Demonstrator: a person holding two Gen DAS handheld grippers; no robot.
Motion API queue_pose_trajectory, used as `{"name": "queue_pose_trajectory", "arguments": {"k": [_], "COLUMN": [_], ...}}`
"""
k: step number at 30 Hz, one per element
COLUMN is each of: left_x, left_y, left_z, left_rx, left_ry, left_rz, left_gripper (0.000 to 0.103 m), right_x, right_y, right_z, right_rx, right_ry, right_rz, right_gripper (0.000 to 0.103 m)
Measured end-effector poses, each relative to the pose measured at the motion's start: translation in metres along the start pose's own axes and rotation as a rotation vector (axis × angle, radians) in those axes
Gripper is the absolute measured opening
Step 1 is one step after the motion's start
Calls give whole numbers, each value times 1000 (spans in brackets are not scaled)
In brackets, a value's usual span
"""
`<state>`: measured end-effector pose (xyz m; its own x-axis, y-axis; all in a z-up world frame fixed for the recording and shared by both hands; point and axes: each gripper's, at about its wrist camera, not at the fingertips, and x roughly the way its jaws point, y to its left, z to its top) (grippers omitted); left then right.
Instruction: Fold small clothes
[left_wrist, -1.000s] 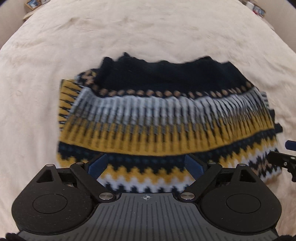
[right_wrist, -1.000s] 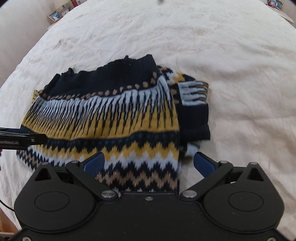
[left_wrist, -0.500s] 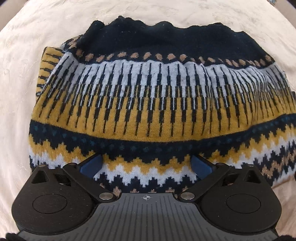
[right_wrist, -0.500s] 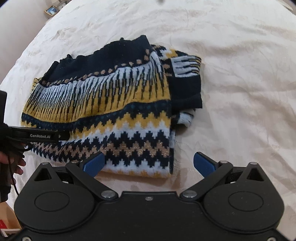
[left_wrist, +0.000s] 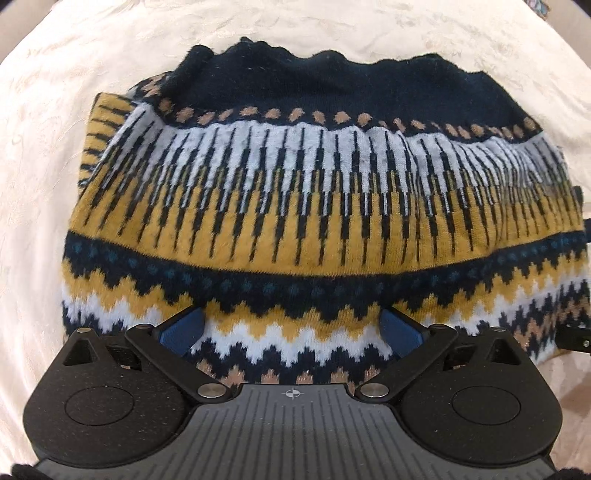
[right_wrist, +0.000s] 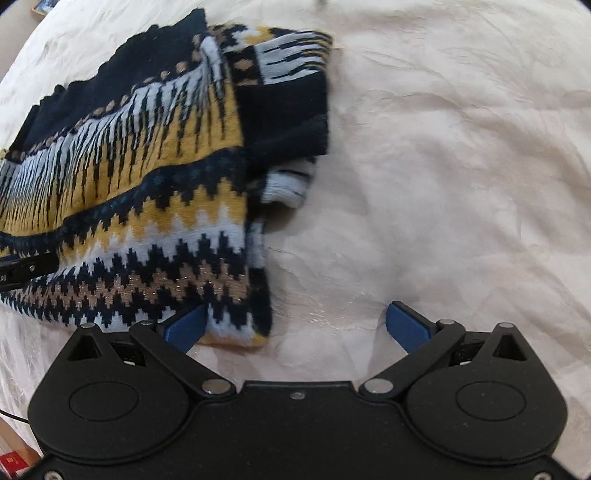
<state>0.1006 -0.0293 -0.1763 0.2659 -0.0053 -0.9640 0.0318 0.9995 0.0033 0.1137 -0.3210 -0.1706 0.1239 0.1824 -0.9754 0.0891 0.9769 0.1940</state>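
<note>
A knitted sweater in navy, mustard, white and tan zigzag bands lies folded flat on the cream bedspread, its navy collar end farthest away and a sleeve tucked along its right side.

I see a cream, faintly patterned bedspread covering the bed; directly on it lies one folded navy, mustard and white zigzag-knit sweater.
</note>
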Motion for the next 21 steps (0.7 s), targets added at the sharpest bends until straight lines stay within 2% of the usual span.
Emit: {"name": "queue_pose_trajectory", "arguments": {"k": [6, 11, 14, 18, 21], "left_x": [-18, -10, -3, 4, 4], "left_y": [2, -4, -6, -3, -5], "left_z": [-17, -25, -26, -18, -17], "left_rx": [-34, -33, -34, -41, -46], "left_ry": [-19, 8, 19, 37, 36], "left_rz": [-35, -8, 3, 11, 18], "left_gripper": [103, 103, 103, 103, 103], "right_x": [-8, -26, -31, -25, -13], "right_y": [-21, -44, -53, -60, -50], "right_z": [-6, -12, -6, 10, 22], "right_rx": [32, 83, 115, 146, 163], "right_ry": [-24, -140, -194, -191, -166], "right_rz": [50, 206, 263, 307, 359], "right_gripper": [103, 103, 103, 103, 103]}}
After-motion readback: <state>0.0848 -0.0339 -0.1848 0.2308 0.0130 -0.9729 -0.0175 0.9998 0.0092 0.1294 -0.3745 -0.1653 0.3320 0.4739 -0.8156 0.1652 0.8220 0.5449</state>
